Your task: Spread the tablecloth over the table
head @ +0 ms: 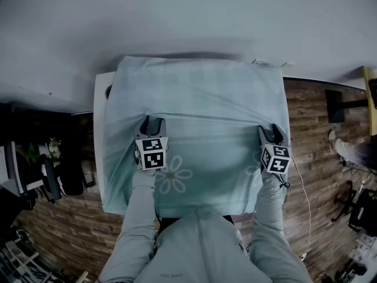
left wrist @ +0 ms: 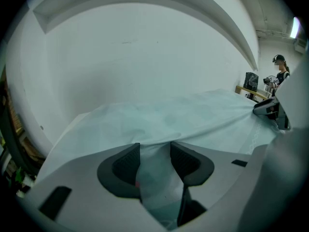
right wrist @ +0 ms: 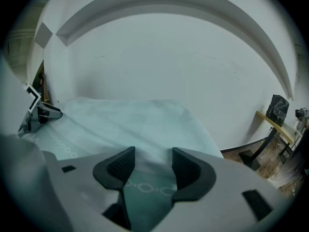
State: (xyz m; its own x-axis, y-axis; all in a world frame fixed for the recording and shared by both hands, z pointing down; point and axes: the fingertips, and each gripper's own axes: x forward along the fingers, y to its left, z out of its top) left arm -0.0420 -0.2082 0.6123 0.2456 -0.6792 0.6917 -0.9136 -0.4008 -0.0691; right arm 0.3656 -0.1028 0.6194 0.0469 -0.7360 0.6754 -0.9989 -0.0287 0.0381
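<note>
Hooded top (head: 197, 240), pale grey, worn by the person: nearest item, at the bottom of the head view.

Sleeves, two: left sleeve (head: 138, 208) and right sleeve (head: 268, 211) reach forward over the near edge of the table.

Left gripper (head: 152, 122): marker cube (head: 152, 153) on top, tips resting on the cloth left of centre. In the left gripper view, the left gripper (left wrist: 155, 151) has a fold of the cloth filling the gap between its jaws and touching both pads; pinching the cloth.

Right gripper (head: 271, 131): marker cube (head: 275, 158) on top, tips at the cloth's right side. In the right gripper view, the right gripper (right wrist: 153, 157) has its jaws spread wide; the cloth lies flat under the gap, its ring border showing, and the pads do not press it.

Tablecloth (head: 200, 93): pale blue-green, draped over nearly the whole table, hanging over the near and far edges. A raised crease runs across it from one gripper to the other. White flower print (head: 175, 175) near the front, by the left sleeve.

Table (head: 98, 134): white; only a bare strip along its left side shows.

Floor (head: 312, 134): wood planks, either side of the table.

Wall (head: 177, 16): plain white, just behind the table.

Cable (head: 303, 187): thin, white, trailing over the floor to the right.
</note>
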